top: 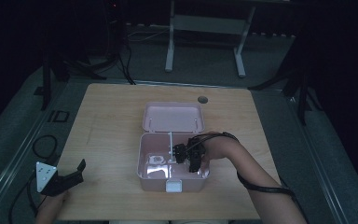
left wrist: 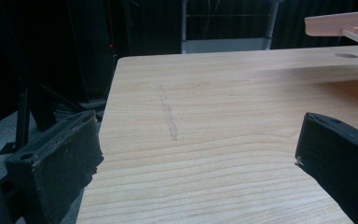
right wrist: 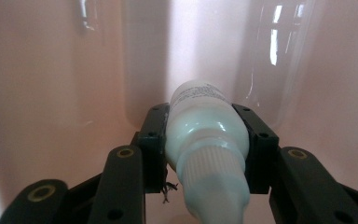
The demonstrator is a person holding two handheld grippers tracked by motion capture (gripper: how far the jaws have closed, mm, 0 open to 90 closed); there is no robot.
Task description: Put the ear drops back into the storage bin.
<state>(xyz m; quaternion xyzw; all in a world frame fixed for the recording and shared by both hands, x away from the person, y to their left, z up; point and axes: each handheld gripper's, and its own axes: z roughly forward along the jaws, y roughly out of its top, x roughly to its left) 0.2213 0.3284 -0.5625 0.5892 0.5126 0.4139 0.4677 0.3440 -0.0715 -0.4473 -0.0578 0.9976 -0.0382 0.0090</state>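
The pale wooden worktop (top: 107, 121) carries an open pink plastic storage box (top: 142, 156) with its lid tipped back; the right tongs (top: 193, 161) are down inside its right-hand compartment, clenched on a small white plastic dropper bottle (right wrist: 205, 135); this looks like the placing step, so next they must set it down and let go; the left tongs (top: 70, 177) lie released at the worktop's near left edge, holding nothing

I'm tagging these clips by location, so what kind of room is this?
Probably a dim lab or workshop: a wooden table on grey carpet, cables running along the floor, and a bare metal bench frame behind.
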